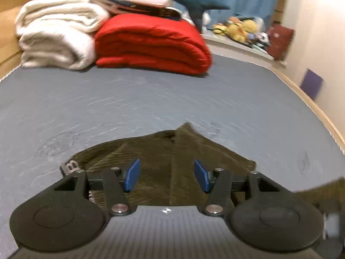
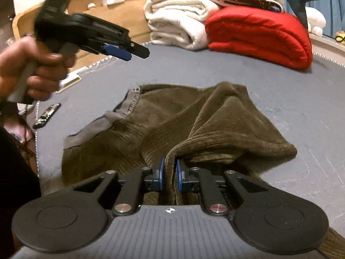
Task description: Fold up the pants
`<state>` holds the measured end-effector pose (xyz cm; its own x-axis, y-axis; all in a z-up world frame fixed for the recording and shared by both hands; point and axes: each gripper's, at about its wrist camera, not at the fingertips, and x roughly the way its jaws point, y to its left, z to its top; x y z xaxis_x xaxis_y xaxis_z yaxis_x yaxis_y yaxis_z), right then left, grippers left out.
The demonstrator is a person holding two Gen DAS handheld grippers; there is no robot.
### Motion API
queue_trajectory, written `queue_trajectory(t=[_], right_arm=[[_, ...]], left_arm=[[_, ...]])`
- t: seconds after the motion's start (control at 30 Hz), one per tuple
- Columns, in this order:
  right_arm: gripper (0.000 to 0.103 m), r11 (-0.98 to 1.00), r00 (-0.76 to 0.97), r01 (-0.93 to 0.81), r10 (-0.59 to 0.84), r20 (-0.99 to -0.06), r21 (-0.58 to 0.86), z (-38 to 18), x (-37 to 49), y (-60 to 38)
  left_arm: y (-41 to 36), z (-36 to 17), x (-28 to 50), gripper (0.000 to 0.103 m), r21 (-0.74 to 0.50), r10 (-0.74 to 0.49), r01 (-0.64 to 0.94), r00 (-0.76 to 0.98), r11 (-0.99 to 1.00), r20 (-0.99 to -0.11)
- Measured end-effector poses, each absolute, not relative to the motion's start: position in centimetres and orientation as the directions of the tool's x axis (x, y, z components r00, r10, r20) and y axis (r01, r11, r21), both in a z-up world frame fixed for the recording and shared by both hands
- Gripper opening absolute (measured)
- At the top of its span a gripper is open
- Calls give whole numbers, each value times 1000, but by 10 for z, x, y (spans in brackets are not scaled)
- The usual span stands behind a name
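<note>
Pants (image 2: 172, 120), olive corduroy with a grey waistband, lie rumpled on the near half of the bed (image 2: 280, 99), a bare grey-blue mattress with a pale wooden frame; blue curtains hang behind the far edge; white blankets (image 2: 179, 21) and a red quilt (image 2: 261, 36) are stacked at the far end, well apart from the pants; a remote (image 2: 46, 115) lies at the left edge; right tongs (image 2: 169, 172) are clenched on a raised fold of the pants; left tongs (image 1: 167, 174), in a hand (image 2: 32, 71), hover released above the fabric.
</note>
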<state>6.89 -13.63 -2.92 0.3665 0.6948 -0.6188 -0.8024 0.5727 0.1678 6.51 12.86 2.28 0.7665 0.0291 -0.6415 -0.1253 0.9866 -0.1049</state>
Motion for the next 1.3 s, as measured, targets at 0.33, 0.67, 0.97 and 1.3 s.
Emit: queue_trajectory(t=[0.33,0.67,0.97,1.3], right_arm=[[42,721,456,-576,674,-581,385,-27,119,-173],[46,696,484,-348,707,-515,628,-47,169,-194],[48,720,458,-101,647,-610,687,-78,190,-205],[48,730,493,-142,638,-592,669,-72,193,-196]], left_arm=[[85,-10,81,69,-57,-24,-18,746,998,-665],[103,-6,92,69,-170,-88,-36,741,985,-665],[113,-8,83,69,-161,-83,-36,733,986,-675],[102,-16,84,69,-146,-94,-10,718,989,-690]])
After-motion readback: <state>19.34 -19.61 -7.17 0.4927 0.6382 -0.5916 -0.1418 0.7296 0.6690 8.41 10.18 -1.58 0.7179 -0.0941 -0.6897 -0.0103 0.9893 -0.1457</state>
